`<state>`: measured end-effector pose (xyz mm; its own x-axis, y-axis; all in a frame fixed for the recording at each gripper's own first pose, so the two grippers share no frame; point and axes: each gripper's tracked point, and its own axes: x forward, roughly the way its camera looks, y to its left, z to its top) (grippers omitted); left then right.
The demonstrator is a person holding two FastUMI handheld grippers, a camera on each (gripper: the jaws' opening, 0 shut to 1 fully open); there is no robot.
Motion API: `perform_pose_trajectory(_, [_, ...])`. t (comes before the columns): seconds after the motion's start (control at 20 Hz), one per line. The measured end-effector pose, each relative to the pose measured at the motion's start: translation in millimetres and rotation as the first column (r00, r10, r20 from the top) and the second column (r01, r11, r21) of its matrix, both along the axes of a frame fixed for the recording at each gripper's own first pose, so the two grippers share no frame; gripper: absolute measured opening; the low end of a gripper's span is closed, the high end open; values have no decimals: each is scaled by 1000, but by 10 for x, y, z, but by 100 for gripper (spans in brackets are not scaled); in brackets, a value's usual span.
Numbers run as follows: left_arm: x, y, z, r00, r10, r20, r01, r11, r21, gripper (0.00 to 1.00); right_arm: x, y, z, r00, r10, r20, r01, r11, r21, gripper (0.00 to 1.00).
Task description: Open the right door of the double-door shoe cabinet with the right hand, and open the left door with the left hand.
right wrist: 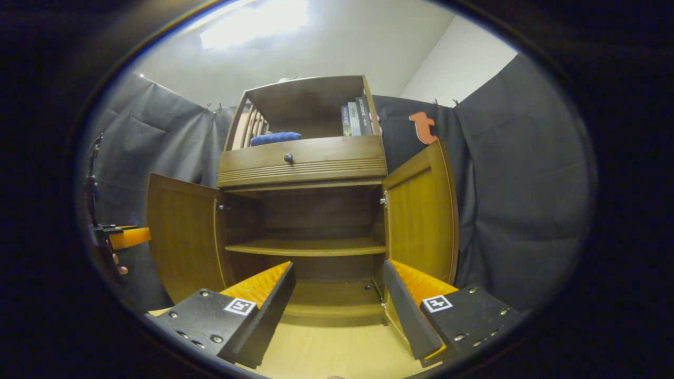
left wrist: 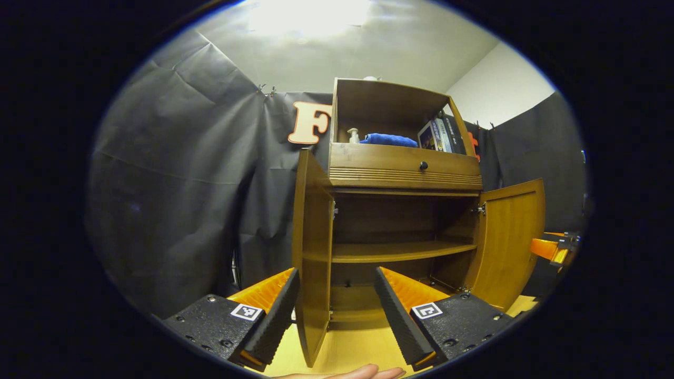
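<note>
The left hand-held gripper [left wrist: 337,310] stood released, its fingers spread wide. The free edge of the left door [left wrist: 311,252] rose between them, upright, and neither finger pressed on it. That door stood swung out from the cabinet [left wrist: 405,171], roughly square to its front, hinged on the cabinet's left side.

The right hand-held gripper [right wrist: 339,310] was likewise released and held nothing. The right door [right wrist: 421,221] stood just beyond its right finger, on the cabinet's right side, also swung well out with its long axis vertical. Each gripper was nearer its own door than the other's.

Inside the cabinet, the shelf [right wrist: 310,247] lay bare. Above it sat a drawer with a dark knob [right wrist: 288,157], and over that an open bay holding a blue cloth [right wrist: 275,138] and books [right wrist: 355,118].

Both doors looked fully open, so the task seemed done; any remaining move would be drawing each gripper straight back from the cabinet, the left one clearing the door edge between its fingers.
</note>
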<state>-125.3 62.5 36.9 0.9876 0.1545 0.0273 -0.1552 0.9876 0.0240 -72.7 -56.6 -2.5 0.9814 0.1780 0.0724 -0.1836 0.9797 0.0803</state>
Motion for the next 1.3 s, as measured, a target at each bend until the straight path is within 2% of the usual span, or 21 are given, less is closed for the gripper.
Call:
perform_pose_trajectory(0.15, [144,-227,9,1000,-14,2,14,1000,13,88,171,-29,42,1000,-1,-14,2,1000,9,96])
perform_pose_trajectory(0.2, [171,-307,62,1000,-18,18,17,999,28,88,225,-50,64,1000,-2,-13,2,1000,15,99])
perform_pose_trajectory(0.3, [266,-500,108,999,-38,39,36,999,40,87,356,-64,86,1000,-3,-20,3,1000,27,97])
perform_pose_trajectory(0.35, [334,-601,105,998,-52,44,51,998,35,89,425,-65,99,1000,-6,-22,7,1000,30,99])
perform_pose_trajectory(0.45, [452,-786,45,996,-83,34,82,996,28,89,546,-74,68,999,-14,-29,15,1000,27,97])
perform_pose_trajectory(0.6, [706,-993,-78,994,-113,13,113,993,24,89,694,-89,-68,998,-36,-49,37,999,16,99])
perform_pose_trajectory(0.7, [886,-1076,-210,993,-121,-2,121,992,33,90,757,-38,-168,998,-23,-63,23,1000,5,100])
perform_pose_trajectory(0.75, [970,-1096,-295,993,-119,-10,119,992,43,94,794,-25,-215,997,-21,-69,22,1000,4,100])
perform_pose_trajectory(0.8, [1058,-1111,-373,993,-117,-26,118,992,50,90,821,-15,-250,997,-20,-73,20,1000,-2,100])
perform_pose_trajectory(1.0, [1330,-1097,-585,993,-113,-46,116,991,63,91,924,21,-304,997,-48,-68,47,999,-13,100])
perform_pose_trajectory(1.1, [1444,-1061,-651,992,-112,-61,117,991,71,96,940,73,-297,997,-49,-53,49,999,-14,100])
perform_pose_trajectory(1.25, [1525,-859,-698,996,-53,-74,57,996,64,98,962,170,-249,998,-67,-15,67,997,-35,100])
perform_pose_trajectory(1.3, [1541,-847,-699,995,-58,-78,63,996,62,98,972,234,-261,998,-61,-14,61,997,-37,100])
